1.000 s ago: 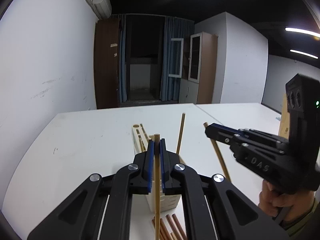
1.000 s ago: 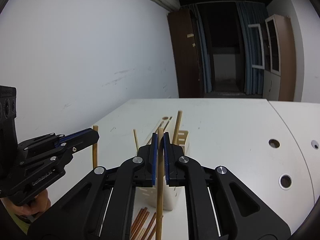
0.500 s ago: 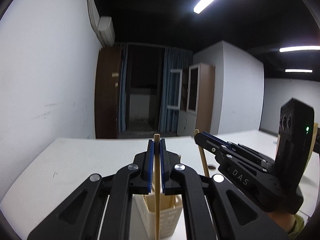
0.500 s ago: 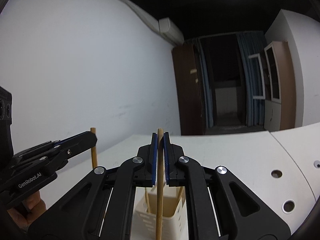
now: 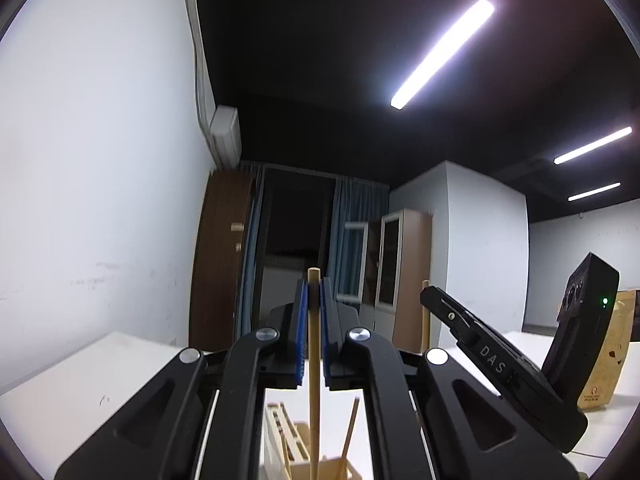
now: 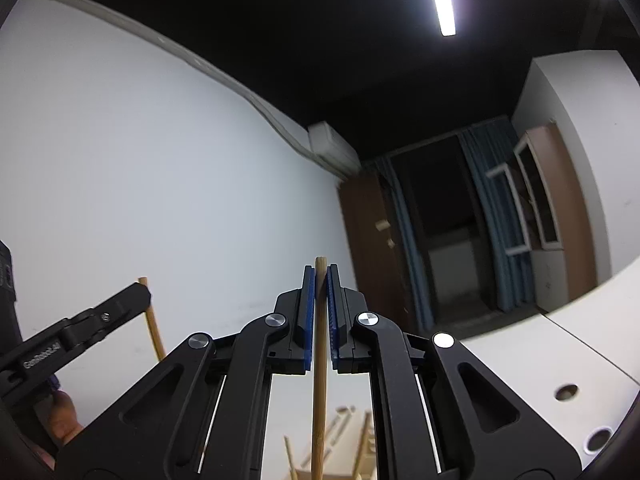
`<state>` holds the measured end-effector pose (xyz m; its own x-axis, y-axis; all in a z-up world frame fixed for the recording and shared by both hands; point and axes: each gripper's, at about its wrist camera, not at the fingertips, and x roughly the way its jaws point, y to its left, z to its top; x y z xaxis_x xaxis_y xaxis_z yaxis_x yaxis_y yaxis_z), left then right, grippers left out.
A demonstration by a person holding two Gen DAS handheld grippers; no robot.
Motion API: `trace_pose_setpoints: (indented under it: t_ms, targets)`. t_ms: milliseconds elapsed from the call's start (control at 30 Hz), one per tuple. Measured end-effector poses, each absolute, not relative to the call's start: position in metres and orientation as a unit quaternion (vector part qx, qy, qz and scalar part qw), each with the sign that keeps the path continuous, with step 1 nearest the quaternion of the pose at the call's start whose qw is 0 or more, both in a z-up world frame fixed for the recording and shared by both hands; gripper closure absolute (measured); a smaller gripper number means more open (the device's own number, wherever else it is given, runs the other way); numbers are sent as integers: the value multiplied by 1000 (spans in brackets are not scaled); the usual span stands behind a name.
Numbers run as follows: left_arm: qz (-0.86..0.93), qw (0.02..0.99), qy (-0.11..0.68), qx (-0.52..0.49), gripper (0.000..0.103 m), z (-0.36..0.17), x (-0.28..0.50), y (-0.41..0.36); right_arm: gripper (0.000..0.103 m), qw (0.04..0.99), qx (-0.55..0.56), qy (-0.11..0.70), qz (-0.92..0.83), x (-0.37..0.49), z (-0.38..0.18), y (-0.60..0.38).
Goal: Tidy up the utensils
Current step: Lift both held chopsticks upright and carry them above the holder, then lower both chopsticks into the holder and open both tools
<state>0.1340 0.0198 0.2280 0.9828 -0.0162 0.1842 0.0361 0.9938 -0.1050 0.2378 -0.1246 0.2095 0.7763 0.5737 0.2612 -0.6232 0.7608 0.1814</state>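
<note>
My left gripper (image 5: 313, 286) is shut on a wooden chopstick (image 5: 314, 384) held upright, its lower end hanging over the cream utensil holder (image 5: 308, 458) at the bottom edge. That holder has chopsticks standing in it. To the right is my right gripper (image 5: 430, 292), with a chopstick (image 5: 425, 320) behind its tip. In the right wrist view my right gripper (image 6: 320, 276) is shut on its own chopstick (image 6: 319, 384), above the holder (image 6: 348, 444). The left gripper (image 6: 140, 292) with its chopstick (image 6: 154, 328) shows at the left, held by a hand (image 6: 60, 420).
A white table (image 5: 80, 380) runs under both grippers; round cable holes (image 6: 566, 392) mark its right part. A brown carton (image 5: 604, 352) stands at the far right. Behind are a white wall (image 5: 100, 200), a dark doorway with blue curtains (image 5: 352, 248) and cabinets (image 5: 404, 272).
Both grippers have tilted upward and risen, each still clamped on its chopstick. The holder has slid to the bottom of both views; the loose chopsticks on the table are out of sight.
</note>
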Motion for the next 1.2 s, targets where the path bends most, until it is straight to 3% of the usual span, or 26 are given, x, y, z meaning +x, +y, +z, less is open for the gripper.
trace_pose_setpoints:
  t_ms: [133, 400, 1200]
  targets:
    - [-13, 989, -139, -54, 97, 228, 128, 18, 98, 926, 142, -142, 319, 238, 205, -129]
    - [-4, 988, -140, -61, 97, 223, 150, 22, 97, 921, 139, -192, 308, 247, 195, -116]
    - [-31, 999, 12, -35, 97, 171, 204, 25, 97, 942, 53, -55, 327, 268, 156, -96]
